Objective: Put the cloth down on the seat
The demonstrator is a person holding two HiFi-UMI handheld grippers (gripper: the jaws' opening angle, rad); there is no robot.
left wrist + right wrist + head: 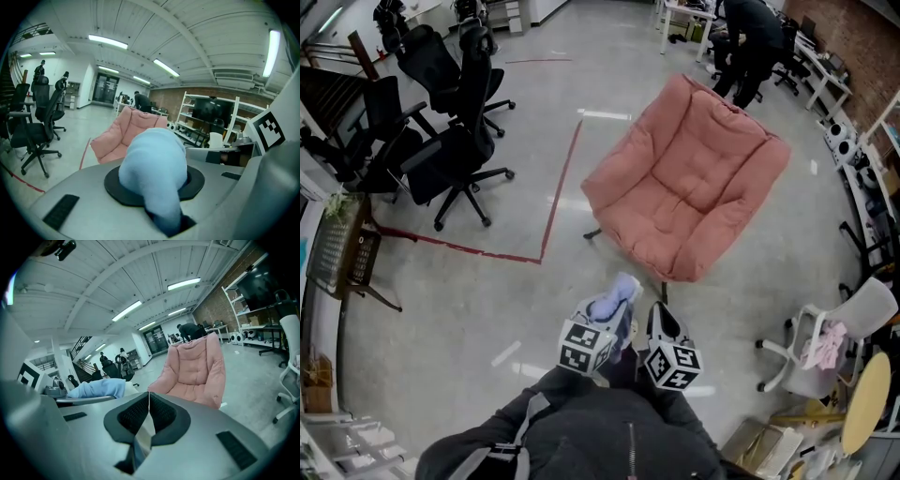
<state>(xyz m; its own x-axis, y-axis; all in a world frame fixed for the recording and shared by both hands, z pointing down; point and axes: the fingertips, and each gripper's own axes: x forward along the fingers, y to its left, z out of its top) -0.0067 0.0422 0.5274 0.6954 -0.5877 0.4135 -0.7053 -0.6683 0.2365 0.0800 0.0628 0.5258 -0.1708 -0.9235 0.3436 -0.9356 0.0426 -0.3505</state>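
1. My left gripper (pixel 611 323) is clamped on the light blue cloth (pixel 152 161), which bulges up out of its jaws.
2. My right gripper (pixel 149 401) is empty, its fingers pressed together.
3. The pink seat (pixel 684 178) stands ahead, with bare floor (pixel 487 300) before its near edge.
4. Black office chairs (pixel 450 155) stand well to the left, and a white chair (pixel 848 328) to the right.
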